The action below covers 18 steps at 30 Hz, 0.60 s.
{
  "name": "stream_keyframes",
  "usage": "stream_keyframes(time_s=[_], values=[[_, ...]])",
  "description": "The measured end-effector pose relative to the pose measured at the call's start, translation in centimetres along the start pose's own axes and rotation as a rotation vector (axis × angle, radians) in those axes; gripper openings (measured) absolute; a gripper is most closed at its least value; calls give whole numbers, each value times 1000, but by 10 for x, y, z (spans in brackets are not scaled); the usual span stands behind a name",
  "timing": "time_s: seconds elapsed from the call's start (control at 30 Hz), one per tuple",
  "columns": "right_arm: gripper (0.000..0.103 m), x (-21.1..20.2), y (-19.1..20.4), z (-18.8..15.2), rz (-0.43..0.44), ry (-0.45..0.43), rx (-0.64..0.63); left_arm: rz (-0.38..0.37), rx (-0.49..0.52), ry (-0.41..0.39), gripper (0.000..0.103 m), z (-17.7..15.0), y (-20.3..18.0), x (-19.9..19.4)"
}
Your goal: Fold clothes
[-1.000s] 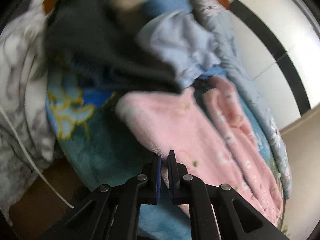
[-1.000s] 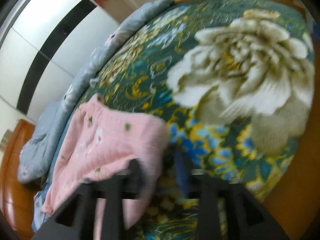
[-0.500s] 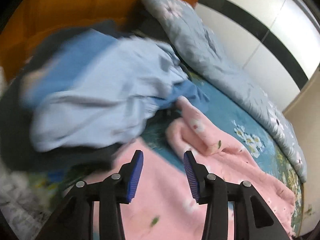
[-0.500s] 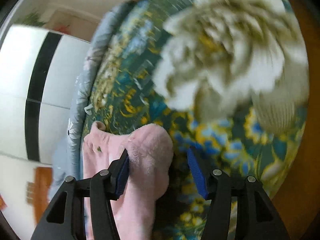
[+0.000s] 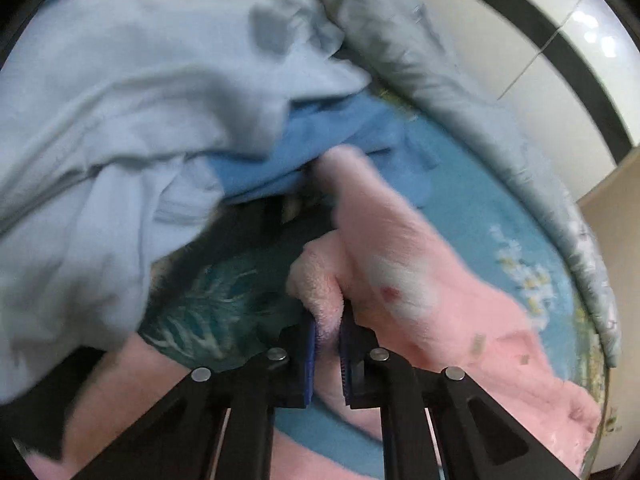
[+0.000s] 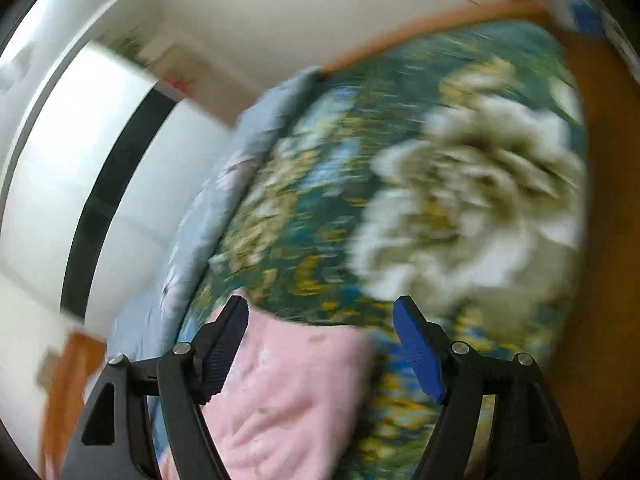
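Left gripper [image 5: 327, 334] pinches the fuzzy pink fleece garment [image 5: 420, 280]; right gripper [image 6: 322, 344] gapes wide, so that one-sided hold could easily drag it crooked.

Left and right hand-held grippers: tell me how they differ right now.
The left hand-held gripper has its jaws nearly closed, pinching a fold of the pink fleece garment; the right hand-held gripper stands wide open and grips nothing. The left faces a pile of light blue clothes; the right faces the floral blanket, with the garment's edge lying below its jaws. Both have black arms with blue pads.
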State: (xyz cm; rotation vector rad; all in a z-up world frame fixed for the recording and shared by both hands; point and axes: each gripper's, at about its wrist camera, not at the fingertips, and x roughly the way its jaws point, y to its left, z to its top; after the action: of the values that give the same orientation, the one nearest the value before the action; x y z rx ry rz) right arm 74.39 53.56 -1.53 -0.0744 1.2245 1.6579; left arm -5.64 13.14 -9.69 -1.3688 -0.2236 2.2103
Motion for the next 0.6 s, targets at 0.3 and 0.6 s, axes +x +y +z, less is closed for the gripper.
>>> stream_keyframes(time_s=[0.3,0.6], values=[[76,93,161,-81,316,271,-287,-348,410,96,11,-80,-157,-13],[76,142,216,-156,406,480,-402,-352,483,294,40,-134,-184,8]])
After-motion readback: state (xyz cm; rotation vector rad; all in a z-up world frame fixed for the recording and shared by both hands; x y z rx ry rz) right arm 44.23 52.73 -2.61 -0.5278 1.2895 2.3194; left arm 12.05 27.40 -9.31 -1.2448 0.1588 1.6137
